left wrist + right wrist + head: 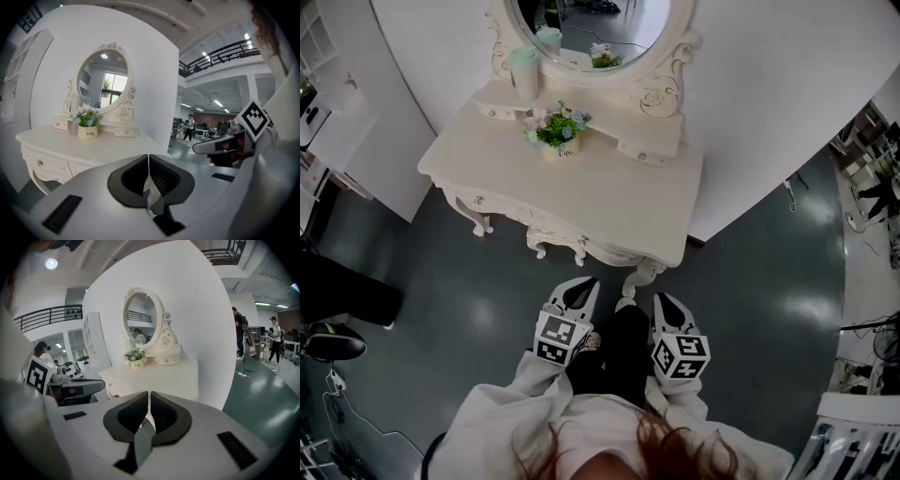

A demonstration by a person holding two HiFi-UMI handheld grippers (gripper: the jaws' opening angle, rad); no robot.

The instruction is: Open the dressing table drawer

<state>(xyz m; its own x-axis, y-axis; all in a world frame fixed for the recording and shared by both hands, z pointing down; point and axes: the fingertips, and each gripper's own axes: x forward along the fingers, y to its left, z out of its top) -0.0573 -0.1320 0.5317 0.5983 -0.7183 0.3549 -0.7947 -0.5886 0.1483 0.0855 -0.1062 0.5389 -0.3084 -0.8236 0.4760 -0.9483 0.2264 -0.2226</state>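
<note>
The cream dressing table [609, 211] stands against the white wall, a short way ahead of both grippers. Its front drawers sit under the top edge: carved fronts [555, 234] in the head view, panels with small knobs [47, 165] in the left gripper view. My left gripper [578, 292] is held over the grey floor, its jaws [148, 161] shut with nothing between them. Beside it on the right, my right gripper [666, 305] is also shut and empty [149, 399]. Neither one touches the table. The table's near corner [187, 380] faces the right gripper.
On the tabletop are a flower pot [557, 131], a pale green cup [524, 70], an oval mirror [591, 28] and small upper drawers [649, 150]. Curved table legs [639, 277] reach the floor. Dark furniture [342, 291] and cables lie at the left. People [276, 341] stand far off.
</note>
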